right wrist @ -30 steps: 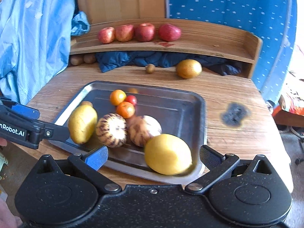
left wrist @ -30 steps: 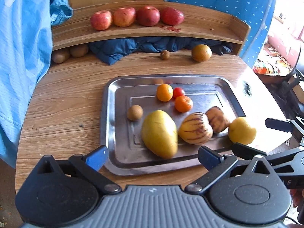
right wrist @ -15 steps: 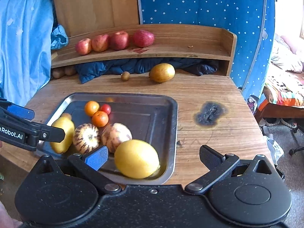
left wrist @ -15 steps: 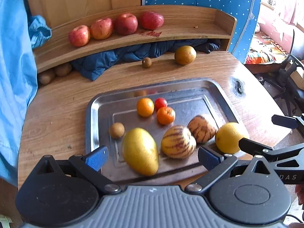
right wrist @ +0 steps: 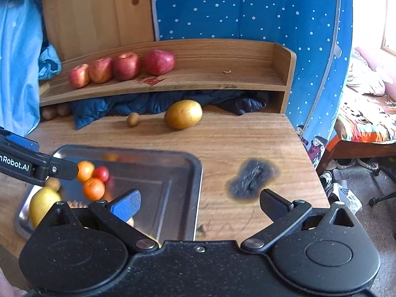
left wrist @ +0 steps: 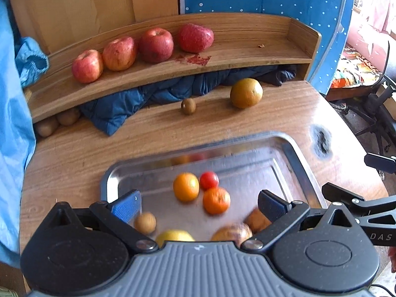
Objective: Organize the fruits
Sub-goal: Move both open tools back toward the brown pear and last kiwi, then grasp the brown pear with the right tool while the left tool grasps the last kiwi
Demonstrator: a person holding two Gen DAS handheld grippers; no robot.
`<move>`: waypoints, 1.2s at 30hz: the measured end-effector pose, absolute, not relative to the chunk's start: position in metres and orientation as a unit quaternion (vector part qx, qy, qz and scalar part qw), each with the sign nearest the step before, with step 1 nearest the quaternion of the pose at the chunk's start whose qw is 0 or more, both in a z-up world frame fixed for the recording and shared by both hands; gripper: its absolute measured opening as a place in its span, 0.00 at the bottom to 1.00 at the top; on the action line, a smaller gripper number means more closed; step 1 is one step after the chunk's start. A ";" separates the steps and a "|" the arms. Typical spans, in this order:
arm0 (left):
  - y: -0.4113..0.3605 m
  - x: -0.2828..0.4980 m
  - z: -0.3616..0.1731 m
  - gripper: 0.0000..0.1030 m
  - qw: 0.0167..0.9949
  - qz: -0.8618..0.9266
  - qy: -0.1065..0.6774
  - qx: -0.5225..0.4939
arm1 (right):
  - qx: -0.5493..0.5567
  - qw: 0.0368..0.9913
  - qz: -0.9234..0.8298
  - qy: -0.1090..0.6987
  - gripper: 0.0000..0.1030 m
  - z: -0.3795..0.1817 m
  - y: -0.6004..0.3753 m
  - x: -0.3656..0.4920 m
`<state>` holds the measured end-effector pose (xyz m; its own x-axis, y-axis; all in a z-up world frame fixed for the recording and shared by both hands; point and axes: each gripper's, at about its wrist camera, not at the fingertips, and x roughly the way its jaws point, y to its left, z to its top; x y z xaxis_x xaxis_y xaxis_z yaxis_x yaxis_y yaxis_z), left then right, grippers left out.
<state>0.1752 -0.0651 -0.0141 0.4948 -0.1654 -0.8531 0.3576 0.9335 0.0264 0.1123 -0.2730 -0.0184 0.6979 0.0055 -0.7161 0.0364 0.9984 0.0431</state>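
Wood desk [left wrist: 74,153] fills both wrist views and carries everything, with a curved wooden shelf [left wrist: 247,47] standing along its back edge. A metal tray [left wrist: 292,153] sits near the front of the desk, likely as the holding spot for fruit yet to be sorted. Four red apples [left wrist: 156,44] line up side by side on the left part of the shelf, which suggests one kind is already grouped there. A dark blue jacket [left wrist: 128,104] is stuffed under the shelf. Just in front of it on the desk lie a golden-brown oval fruit [right wrist: 183,113] and, beside it, a small brown kiwi-like fruit [right wrist: 133,118], apart from the tray.

Inside the tray, two oranges [left wrist: 186,186] and a small red tomato-like fruit [left wrist: 209,179] cluster together, touching or nearly so. A small tan round fruit [left wrist: 145,222] and a yellow fruit [right wrist: 42,205] sit at the tray's near edge, partly hidden and blurred.

The left gripper [left wrist: 198,205] hovers over the tray with its jaws spread wide and nothing between them. The right gripper [right wrist: 199,204] is likewise wide apart and empty, above the tray's right rim and bare desk.
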 end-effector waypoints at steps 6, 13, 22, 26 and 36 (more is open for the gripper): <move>-0.073 0.207 -0.016 0.99 0.859 -0.151 0.477 0.105 | 0.031 0.920 -0.012 0.390 0.99 -0.024 -0.278 0.136; -0.078 0.242 -0.026 0.99 0.855 -0.147 0.487 0.104 | 0.039 0.924 -0.020 0.381 0.99 -0.029 -0.281 0.159; -0.086 0.287 -0.044 0.99 0.847 -0.170 0.489 0.124 | 0.029 0.928 -0.002 0.372 0.99 -0.022 -0.287 0.205; -0.087 0.310 -0.055 0.99 0.845 -0.178 0.487 0.126 | 0.062 0.918 0.016 0.390 0.99 -0.023 -0.290 0.238; -0.088 0.347 -0.078 0.99 0.836 -0.216 0.483 0.148 | 0.079 0.902 0.027 0.424 0.99 -0.045 -0.277 0.300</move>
<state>0.3473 -0.0881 -0.0779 0.4408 -0.2177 -0.8708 0.5042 0.8627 0.0395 0.2999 -0.2772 -0.0446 0.6386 0.1168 -0.7606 0.0177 0.9859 0.1662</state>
